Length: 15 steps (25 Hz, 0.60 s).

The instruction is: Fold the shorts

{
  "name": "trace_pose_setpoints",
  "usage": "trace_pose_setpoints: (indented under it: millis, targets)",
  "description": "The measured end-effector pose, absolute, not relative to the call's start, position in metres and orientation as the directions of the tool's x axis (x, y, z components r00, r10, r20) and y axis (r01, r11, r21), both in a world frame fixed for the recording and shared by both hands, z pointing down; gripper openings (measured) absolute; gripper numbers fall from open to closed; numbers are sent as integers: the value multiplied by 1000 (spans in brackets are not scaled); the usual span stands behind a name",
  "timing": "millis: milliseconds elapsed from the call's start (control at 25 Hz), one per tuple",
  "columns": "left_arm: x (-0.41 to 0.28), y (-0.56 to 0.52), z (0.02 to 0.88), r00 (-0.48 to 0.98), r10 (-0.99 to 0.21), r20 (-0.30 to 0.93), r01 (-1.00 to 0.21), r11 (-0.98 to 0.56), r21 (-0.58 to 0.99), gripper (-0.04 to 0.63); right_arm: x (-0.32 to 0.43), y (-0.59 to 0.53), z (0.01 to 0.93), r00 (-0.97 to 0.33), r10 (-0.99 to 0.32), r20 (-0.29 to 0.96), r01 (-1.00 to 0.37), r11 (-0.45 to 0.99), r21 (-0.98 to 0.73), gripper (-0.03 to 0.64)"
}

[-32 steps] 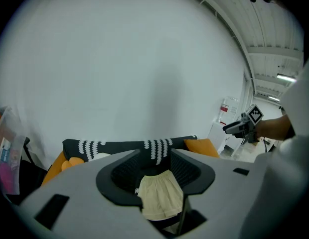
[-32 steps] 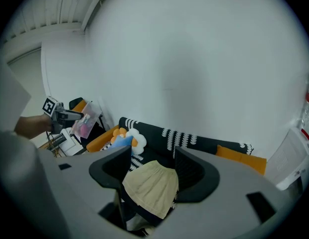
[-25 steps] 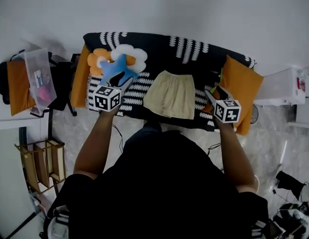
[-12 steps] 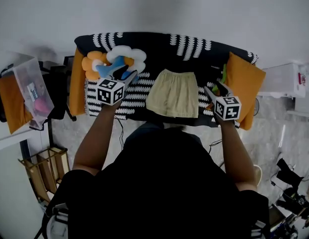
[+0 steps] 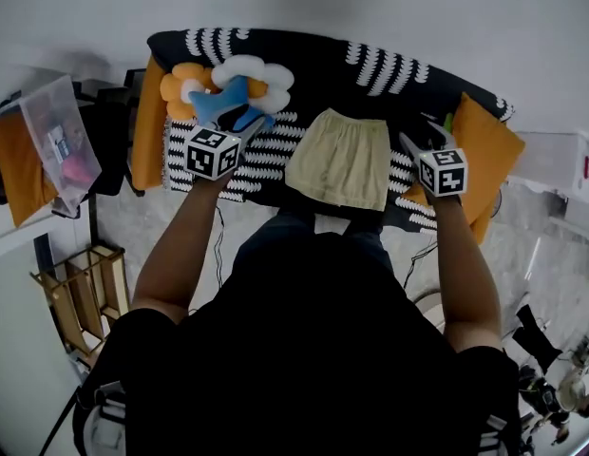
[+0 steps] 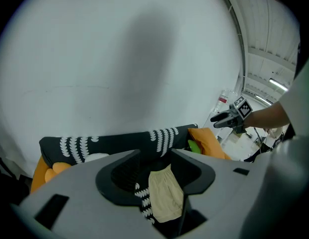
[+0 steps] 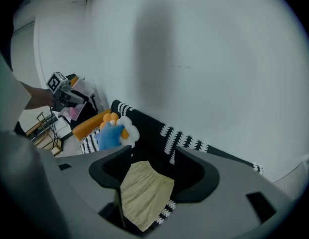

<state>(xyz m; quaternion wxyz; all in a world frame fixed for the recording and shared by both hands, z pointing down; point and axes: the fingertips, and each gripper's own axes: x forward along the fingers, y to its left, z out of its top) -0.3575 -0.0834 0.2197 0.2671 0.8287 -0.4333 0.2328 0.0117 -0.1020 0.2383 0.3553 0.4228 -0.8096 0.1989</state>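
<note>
Left gripper view: the left gripper (image 6: 157,159) holds its 2 jaws wide apart, with nothing between the pads. The right gripper (image 7: 152,156) is equally wide and empty. The shorts (image 5: 340,158) lie flat ahead, between both grippers, on the patterned cover (image 5: 271,160). The waistband points away from the person, hems nearest, and the long axis appears to follow that line. Recommended: pinch 2 matching corners together and keep the fabric taut.

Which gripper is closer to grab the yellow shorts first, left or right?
Probably the right gripper: in the head view its open jaws sit just beside the shorts' right edge. The left gripper, also open, hangs farther off, near the blue star toy.
</note>
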Motion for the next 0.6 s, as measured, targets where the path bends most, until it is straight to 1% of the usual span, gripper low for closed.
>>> trace_pose_setpoints:
  millis: [280, 600]
  targets:
    - [-360, -68, 252, 425, -626, 654, -902, -357, 244, 207, -3, -138, 297, -440, -420, 794, -742, 668, -58, 279]
    - [-363, -48, 318, 330, -637, 697, -943, -185, 277, 207, -39, -165, 373, -484, -271, 832, -627, 770, -114, 272]
